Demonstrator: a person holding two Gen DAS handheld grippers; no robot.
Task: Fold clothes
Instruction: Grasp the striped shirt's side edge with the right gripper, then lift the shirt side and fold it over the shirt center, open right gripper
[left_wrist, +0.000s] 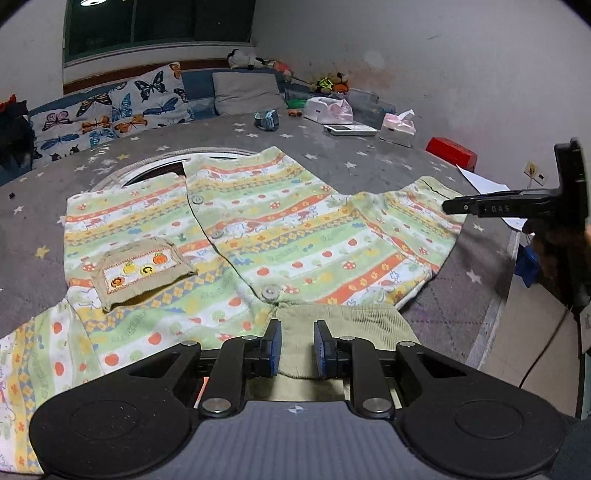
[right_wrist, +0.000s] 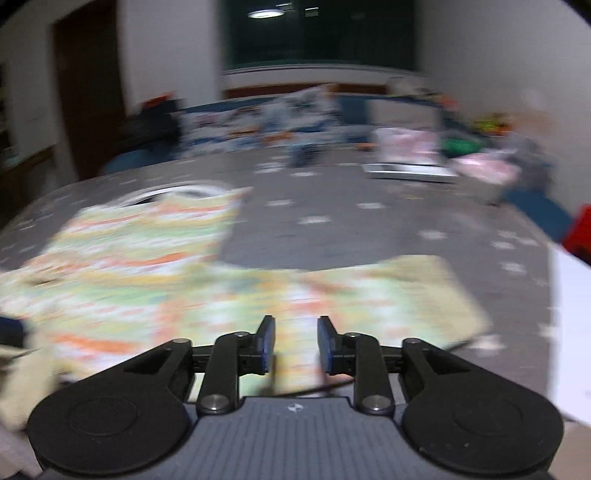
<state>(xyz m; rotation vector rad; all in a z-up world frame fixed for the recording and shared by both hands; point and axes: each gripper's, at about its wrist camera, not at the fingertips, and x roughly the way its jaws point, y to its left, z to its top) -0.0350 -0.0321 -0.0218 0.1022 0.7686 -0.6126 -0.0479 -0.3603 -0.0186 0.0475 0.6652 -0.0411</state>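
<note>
Two hand-held grippers are working over one shirt (left_wrist: 258, 236), a striped children's top that is lying spread, front up, on a grey star-print bed (left_wrist: 369, 162). Its buttons are running down the middle, a pocket (left_wrist: 142, 273) is showing on one side, and a sleeve (left_wrist: 417, 229) is stretching out toward the right.

In the left wrist view the left hand-held gripper (left_wrist: 297, 345) is hovering at the collar (left_wrist: 332, 325), its jaws standing a narrow gap apart with the ribbed green band between them. Whether the pads are pinching the cloth cannot be told; they are looking apart rather than clamped. Being placed at the neck probably serves to pin or lift the top edge, so the body is staying flat while a side comes over.

The right hand-held gripper (left_wrist: 448, 206) is showing at the right edge of that view, above the sleeve end. From its own wrist view, which is badly blurred, the right hand-held gripper (right_wrist: 295, 339) is sitting with jaws narrowly parted and nothing gripped, the sleeve (right_wrist: 388, 295) lying just ahead. That placement suggests it is lining up on the sleeve to fold it inward.

By my judgement the folding is only beginning, since the shirt is lying fully open. Tissue packs (left_wrist: 399, 127) and a red box (left_wrist: 450, 151) are sitting well apart, near the wall.
</note>
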